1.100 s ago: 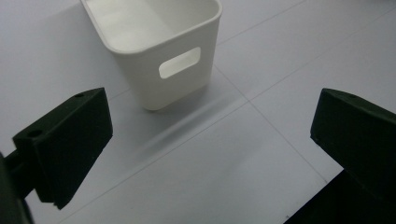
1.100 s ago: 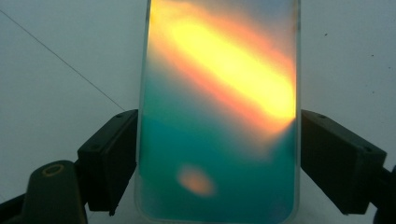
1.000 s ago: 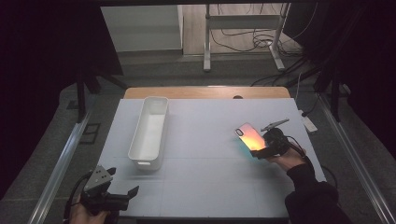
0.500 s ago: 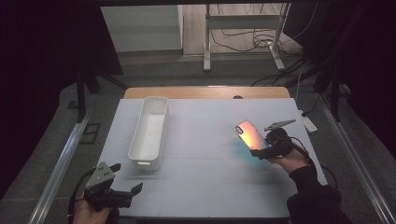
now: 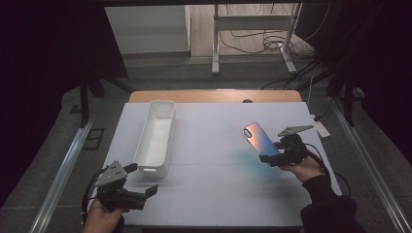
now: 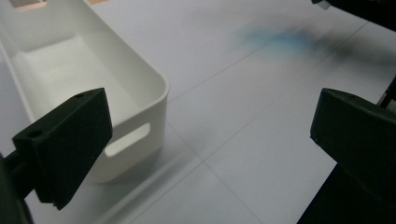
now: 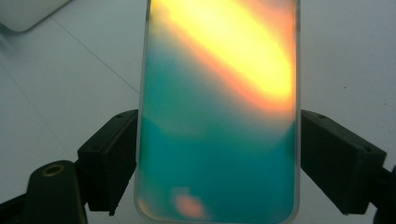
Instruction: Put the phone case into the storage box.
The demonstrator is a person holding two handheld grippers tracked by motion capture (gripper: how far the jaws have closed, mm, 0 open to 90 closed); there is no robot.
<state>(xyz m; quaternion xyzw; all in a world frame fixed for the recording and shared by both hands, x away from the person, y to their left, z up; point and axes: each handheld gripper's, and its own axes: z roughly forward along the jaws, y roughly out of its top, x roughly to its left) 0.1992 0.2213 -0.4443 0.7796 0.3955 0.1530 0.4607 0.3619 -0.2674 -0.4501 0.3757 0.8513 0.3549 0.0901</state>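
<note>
The right gripper [image 5: 273, 156] pinches a phone case [image 5: 260, 140] by its two long edges near the lower end; in the right gripper view the black pads press on both sides of the iridescent orange-to-teal case [image 7: 217, 116]. The case is lifted clear of the white table [image 5: 214, 145], tilted, at the table's right side. The left gripper [image 5: 140, 179] hangs at the near left corner, jaws spread wide and empty, just beside the near end of the white bin [image 5: 156, 133].
</note>
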